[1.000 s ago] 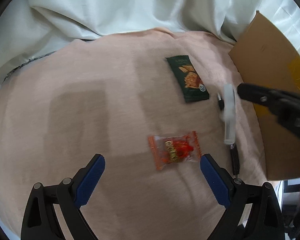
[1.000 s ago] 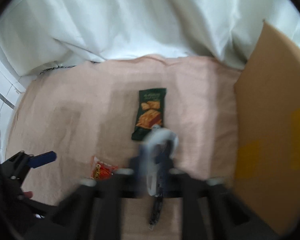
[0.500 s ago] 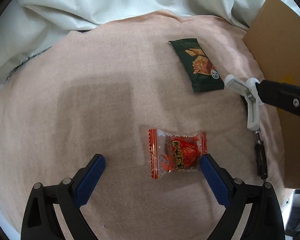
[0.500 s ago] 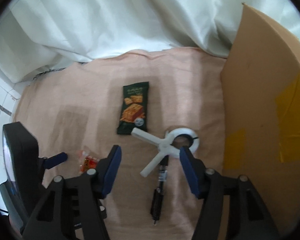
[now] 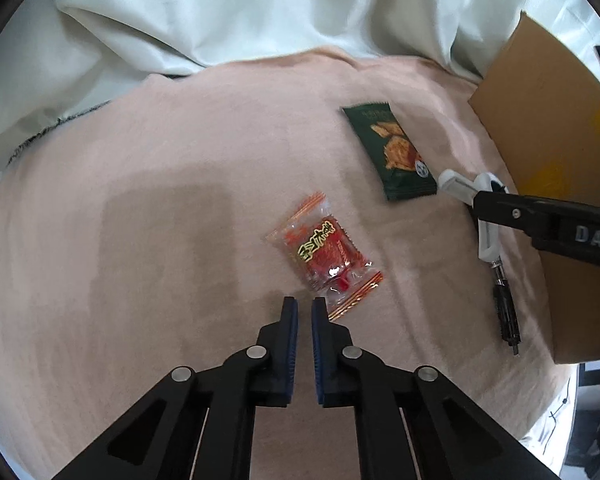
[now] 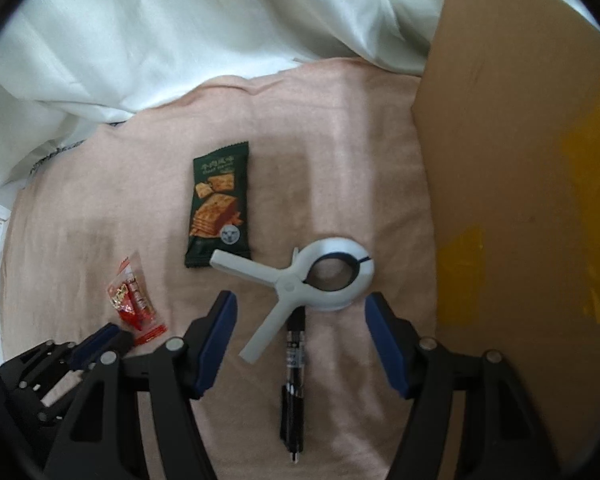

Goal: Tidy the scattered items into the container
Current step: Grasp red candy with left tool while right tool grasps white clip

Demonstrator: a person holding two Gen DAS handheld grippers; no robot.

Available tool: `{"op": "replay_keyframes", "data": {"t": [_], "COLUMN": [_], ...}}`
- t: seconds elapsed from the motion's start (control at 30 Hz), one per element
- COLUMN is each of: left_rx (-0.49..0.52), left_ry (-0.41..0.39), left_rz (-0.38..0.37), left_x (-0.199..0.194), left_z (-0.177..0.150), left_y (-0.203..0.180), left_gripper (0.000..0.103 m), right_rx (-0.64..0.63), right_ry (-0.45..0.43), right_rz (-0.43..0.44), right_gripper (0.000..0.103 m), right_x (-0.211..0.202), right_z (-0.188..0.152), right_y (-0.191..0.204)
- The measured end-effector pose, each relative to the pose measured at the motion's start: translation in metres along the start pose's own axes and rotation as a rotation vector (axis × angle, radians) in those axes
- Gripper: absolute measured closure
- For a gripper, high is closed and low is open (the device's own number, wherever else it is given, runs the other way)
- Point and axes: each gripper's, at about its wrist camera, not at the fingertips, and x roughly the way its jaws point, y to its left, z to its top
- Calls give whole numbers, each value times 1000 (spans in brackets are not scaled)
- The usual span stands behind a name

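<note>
A red candy packet (image 5: pixel 324 252) lies askew on the pink cloth (image 5: pixel 160 240), just beyond the tips of my left gripper (image 5: pixel 305 304). That gripper is shut, and only cloth shows in the slit between its pads. The packet's fringed corner touches the outer side of the right-hand finger. My right gripper (image 6: pixel 300 300) has its jaws opening around a white clamp (image 6: pixel 300 284). The clamp rests across a black pen (image 6: pixel 294 380), and the pads stand apart from it. A green cracker packet (image 6: pixel 218 204) lies just behind the clamp. The cardboard box (image 6: pixel 520 160) stands at the right.
White curtain fabric (image 5: pixel 260 12) hangs along the far edge of the cloth. The box wall (image 5: pixel 540 120) closes off the right side. In the right wrist view the left gripper (image 6: pixel 100 340) sits low at the left beside the candy packet (image 6: pixel 134 304).
My left jaws have gone from wide open to shut, and the candy packet has turned askew. My right gripper has opened and let go of the white clamp, which now lies on the pen.
</note>
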Motion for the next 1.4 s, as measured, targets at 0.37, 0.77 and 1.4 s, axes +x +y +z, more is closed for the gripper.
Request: {"op": "replay_keyframes", "data": {"t": [0.37,0.77,1.4], "left_rx": [-105,-210,-216], "left_ry": [31,82,41], "left_rz": [-80,-76,50], "left_x": [4,28,18], "left_z": [15,41,50], "left_y": [20,11,19], "left_gripper": [91,13,69], "right_rx": [-145,-148,-174], "right_ry": [8,38,-12], "right_rz": [-27,6,11], "right_gripper": [32,66,66], "right_x": [9,20,11], "right_z": [7,10,17], "right_y": [21,5,20]}}
